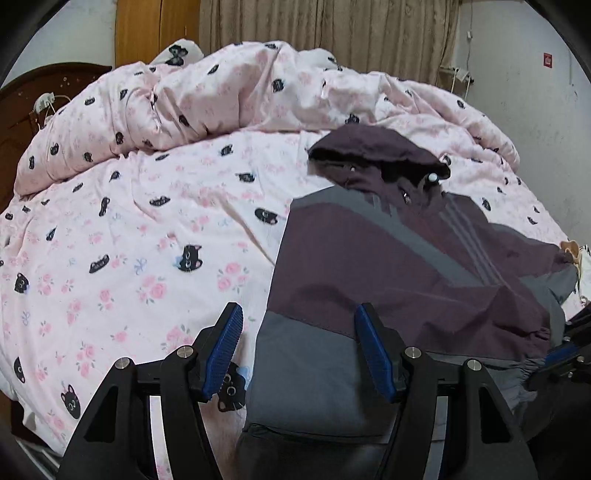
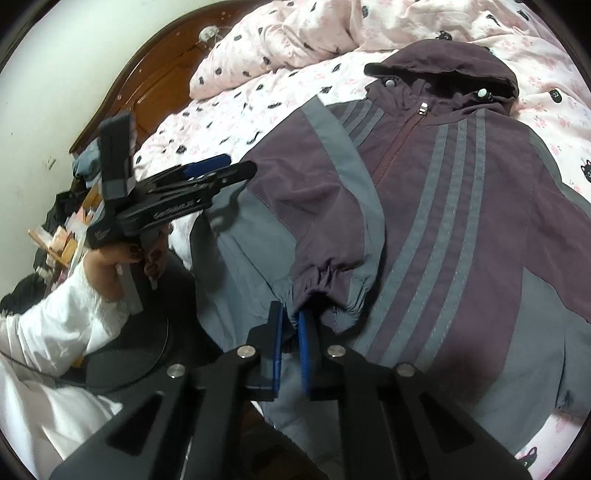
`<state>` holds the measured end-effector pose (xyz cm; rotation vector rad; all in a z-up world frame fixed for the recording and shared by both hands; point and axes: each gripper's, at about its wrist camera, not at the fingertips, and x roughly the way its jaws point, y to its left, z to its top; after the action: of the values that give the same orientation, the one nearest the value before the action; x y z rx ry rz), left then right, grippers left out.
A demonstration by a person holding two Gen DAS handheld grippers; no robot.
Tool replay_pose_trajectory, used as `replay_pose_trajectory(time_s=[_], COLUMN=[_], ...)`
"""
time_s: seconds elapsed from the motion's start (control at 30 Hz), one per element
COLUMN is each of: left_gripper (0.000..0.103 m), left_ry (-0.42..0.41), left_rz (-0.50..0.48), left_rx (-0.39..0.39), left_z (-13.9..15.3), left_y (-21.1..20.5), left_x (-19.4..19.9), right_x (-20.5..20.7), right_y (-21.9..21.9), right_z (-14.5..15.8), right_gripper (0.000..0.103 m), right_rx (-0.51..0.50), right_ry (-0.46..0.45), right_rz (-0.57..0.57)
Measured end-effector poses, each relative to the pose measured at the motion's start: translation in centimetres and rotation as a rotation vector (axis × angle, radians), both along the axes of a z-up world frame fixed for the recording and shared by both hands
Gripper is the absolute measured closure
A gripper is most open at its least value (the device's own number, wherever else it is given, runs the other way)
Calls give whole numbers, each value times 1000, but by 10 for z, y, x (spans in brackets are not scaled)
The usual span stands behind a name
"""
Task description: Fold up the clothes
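A purple and grey hooded jacket (image 2: 461, 206) lies face up on the bed, hood (image 2: 447, 61) toward the far side, one sleeve folded across its front. My right gripper (image 2: 291, 325) is shut on that sleeve's elastic cuff (image 2: 325, 288). In the left wrist view the same jacket (image 1: 388, 266) fills the right half. My left gripper (image 1: 299, 321) is open, hovering over the jacket's left edge, blue pads (image 1: 227, 339) wide apart with nothing between them. The left gripper (image 2: 221, 166) also shows in the right wrist view, held by a hand (image 2: 125, 258).
A pink bedsheet with black cat prints (image 1: 129, 240) covers the bed, and a bunched duvet (image 1: 221, 96) lies along the far side. A wooden headboard (image 2: 147, 85) stands at the left. Clutter (image 2: 59, 236) sits beside the bed. Curtains (image 1: 332, 33) hang behind.
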<state>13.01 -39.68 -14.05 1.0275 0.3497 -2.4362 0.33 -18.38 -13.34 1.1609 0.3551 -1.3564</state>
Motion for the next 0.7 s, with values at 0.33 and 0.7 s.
replay_pose_trajectory(time_s=[0.33, 0.7], left_gripper=[44, 38], left_ry=[-44, -61], left_rz=[2, 23], left_rx=[3, 6], left_z=[-10, -16], left_y=[0, -6], left_x=[-4, 2], right_x=[5, 3], right_y=[8, 19], right_z=[-14, -27], right_gripper=[97, 96], right_rx=[91, 223], right_ry=[51, 75], right_rz=[57, 106])
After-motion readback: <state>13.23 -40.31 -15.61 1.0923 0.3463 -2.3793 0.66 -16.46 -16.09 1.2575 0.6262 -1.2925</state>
